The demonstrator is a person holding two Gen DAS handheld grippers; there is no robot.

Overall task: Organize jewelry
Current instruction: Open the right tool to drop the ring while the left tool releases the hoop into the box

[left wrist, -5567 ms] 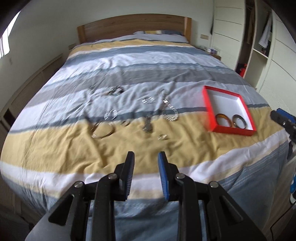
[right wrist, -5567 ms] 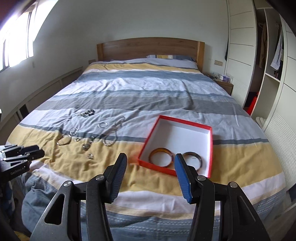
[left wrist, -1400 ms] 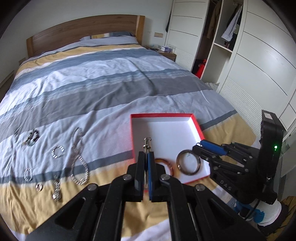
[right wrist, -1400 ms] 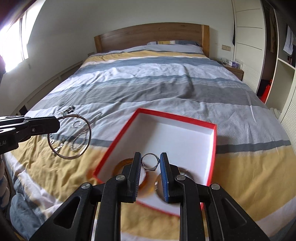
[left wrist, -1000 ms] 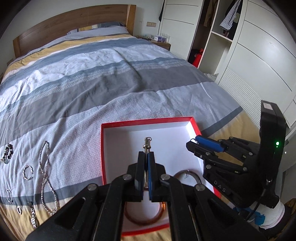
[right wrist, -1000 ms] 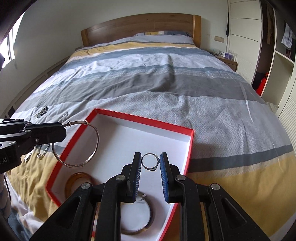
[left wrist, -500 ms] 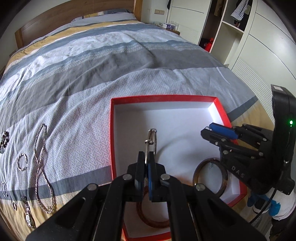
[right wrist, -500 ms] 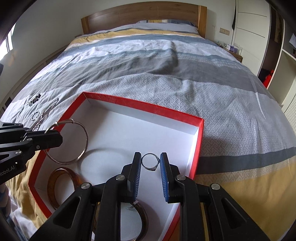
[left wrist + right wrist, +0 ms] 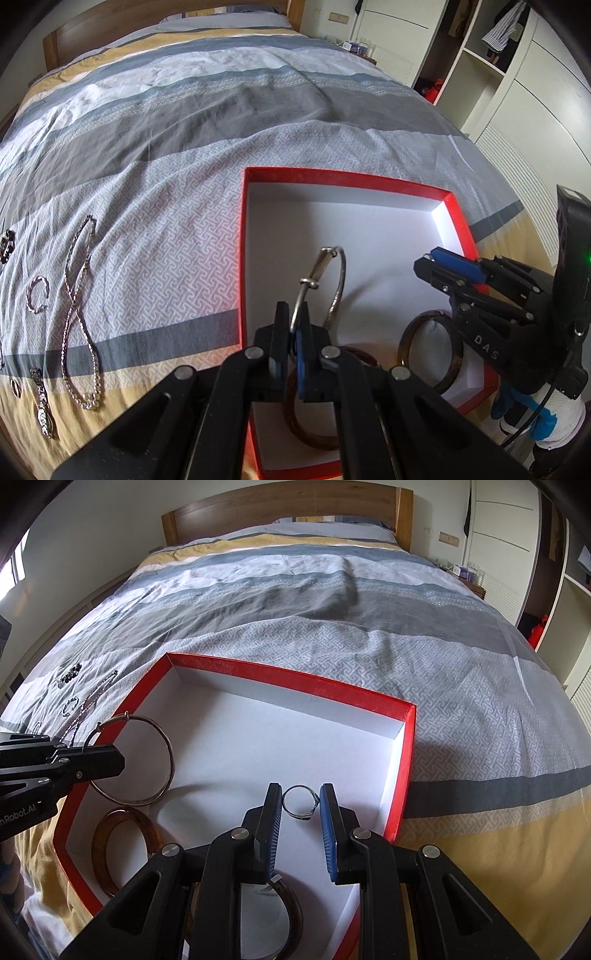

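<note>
Both tools were over the red box on the striped bed. The left hand-held gripper was pressed together on the thin silver bangle, which hung above the box's white floor near its left wall. The right hand-held gripper pinched a small silver ring between its pads, low over the box's middle. Down in the box lay an amber bangle in the near left corner, and a dark bangle beside it toward the right. Out on the bedspread left of the box, a silver chain, an open ring-shaped piece and a few smaller bits lay spread apart.
</note>
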